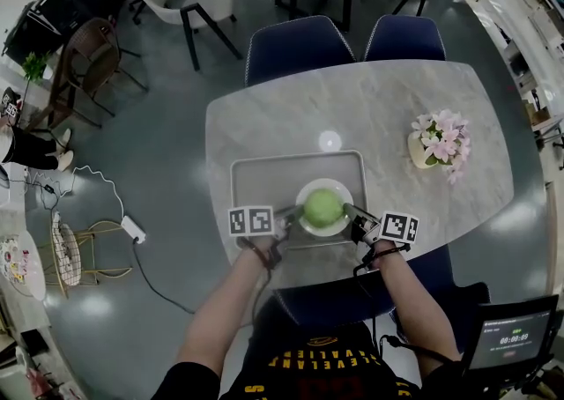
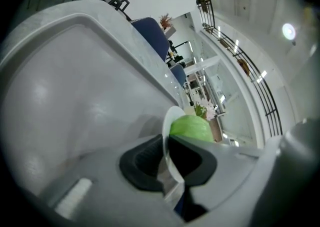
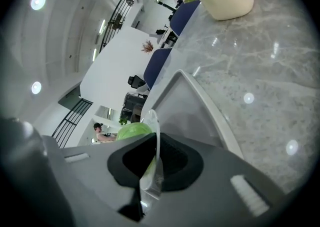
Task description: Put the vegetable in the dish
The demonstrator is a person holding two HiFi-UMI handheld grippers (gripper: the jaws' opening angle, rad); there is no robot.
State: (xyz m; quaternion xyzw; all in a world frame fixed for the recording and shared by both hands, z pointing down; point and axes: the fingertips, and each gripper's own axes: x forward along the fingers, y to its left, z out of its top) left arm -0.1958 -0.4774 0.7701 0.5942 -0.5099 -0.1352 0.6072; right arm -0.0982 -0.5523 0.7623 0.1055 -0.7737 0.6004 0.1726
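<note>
A round green vegetable [image 1: 323,206] sits in a white dish [image 1: 307,226] on the grey tray [image 1: 264,176] near the table's front edge. My left gripper [image 1: 287,216] is shut on the dish's left rim and my right gripper [image 1: 356,217] on its right rim. In the left gripper view the thin rim [image 2: 167,133] stands edge-on between the dark pads [image 2: 142,161], with the vegetable [image 2: 191,127] just beyond. The right gripper view shows the same: the rim [image 3: 154,127] is pinched at my right gripper [image 3: 152,165], and the vegetable [image 3: 131,131] lies behind it.
A cream pot of pink flowers [image 1: 434,146] stands on the marble table [image 1: 397,107] to the right of the tray. Two blue chairs [image 1: 300,46] are tucked in at the far side. The tray's raised edge [image 3: 210,108] runs beside the dish.
</note>
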